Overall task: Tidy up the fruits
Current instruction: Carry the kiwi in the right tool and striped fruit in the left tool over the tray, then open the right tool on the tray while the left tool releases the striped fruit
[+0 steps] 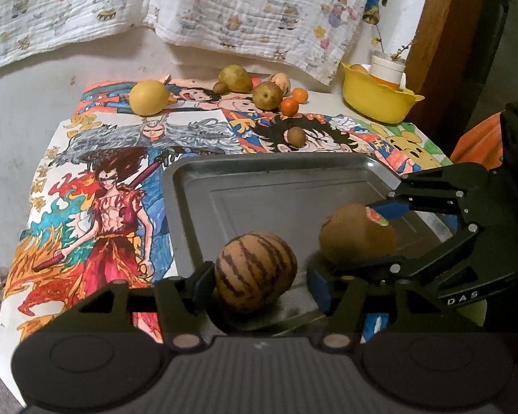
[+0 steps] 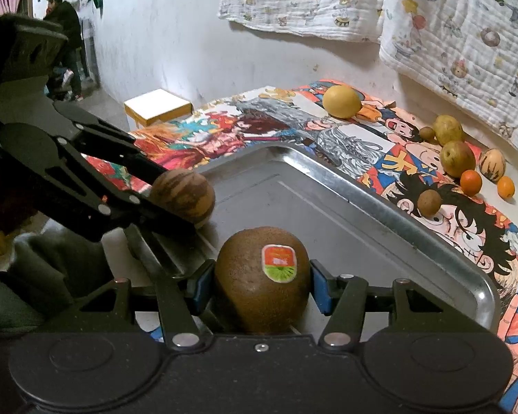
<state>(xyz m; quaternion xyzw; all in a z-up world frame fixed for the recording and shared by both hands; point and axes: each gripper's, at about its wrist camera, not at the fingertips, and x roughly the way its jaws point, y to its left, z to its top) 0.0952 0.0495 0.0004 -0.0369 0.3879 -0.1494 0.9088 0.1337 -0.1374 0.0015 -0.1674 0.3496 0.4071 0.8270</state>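
Fruit goes onto the metal tray, and two pieces are at its near edge now. The left gripper has a round striped melon between its jaws. The left pad touches the melon, but there is a gap on the right side, so the jaws look let go, and the melon seems to sit on the tray by itself. The right gripper squeezes a brown kiwi with both blue pads pressed on its sides. The kiwi is low over the near edge of the tray, probably so it can be set down next to the melon. The kiwi is fuzzy and egg-shaped, with a shiny orange and green sticker. The melon is smooth, tan, with dark stripes. The tray is flat, gray and shiny, with a raised rim and round corners. More fruit waits along the far edge of the table: a big yellow fruit, green pears, small oranges and little brown fruits. A yellow plastic bowl sits at the far right corner. The picture cloth under it all is bright and flat.
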